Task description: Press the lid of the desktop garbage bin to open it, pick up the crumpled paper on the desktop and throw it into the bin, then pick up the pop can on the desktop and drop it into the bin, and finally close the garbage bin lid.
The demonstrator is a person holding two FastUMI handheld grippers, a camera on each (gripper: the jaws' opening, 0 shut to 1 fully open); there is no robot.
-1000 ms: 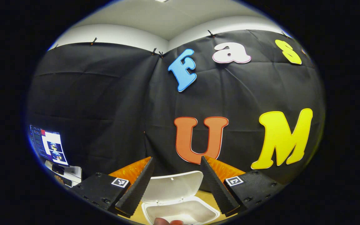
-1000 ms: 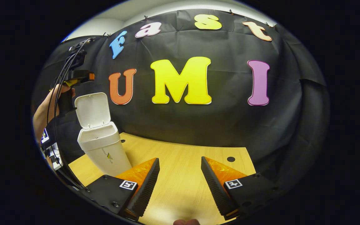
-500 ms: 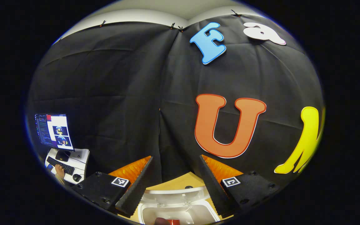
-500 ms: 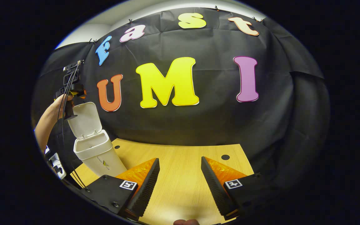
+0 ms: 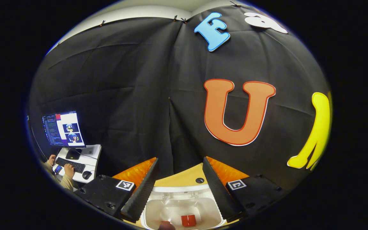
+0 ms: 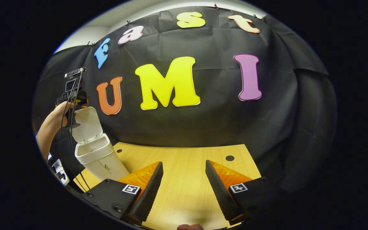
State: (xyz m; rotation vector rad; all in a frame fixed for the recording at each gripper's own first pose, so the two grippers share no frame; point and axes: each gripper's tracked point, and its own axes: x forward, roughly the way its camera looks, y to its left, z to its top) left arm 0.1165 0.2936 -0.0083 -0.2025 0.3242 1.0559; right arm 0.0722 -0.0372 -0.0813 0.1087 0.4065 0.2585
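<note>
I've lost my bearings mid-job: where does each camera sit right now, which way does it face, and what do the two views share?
Left gripper view: rides the left gripper, above the open bin, can inside; own fingers open.
Right gripper view: rides the right gripper, low over the desk, facing the wall; own fingers open, the hand holding the left gripper at left.
Shared: bin, lid up, desk.

White garbage bin with a white lid; red pop can inside; light wood-grain desktop; black cloth wall.
</note>
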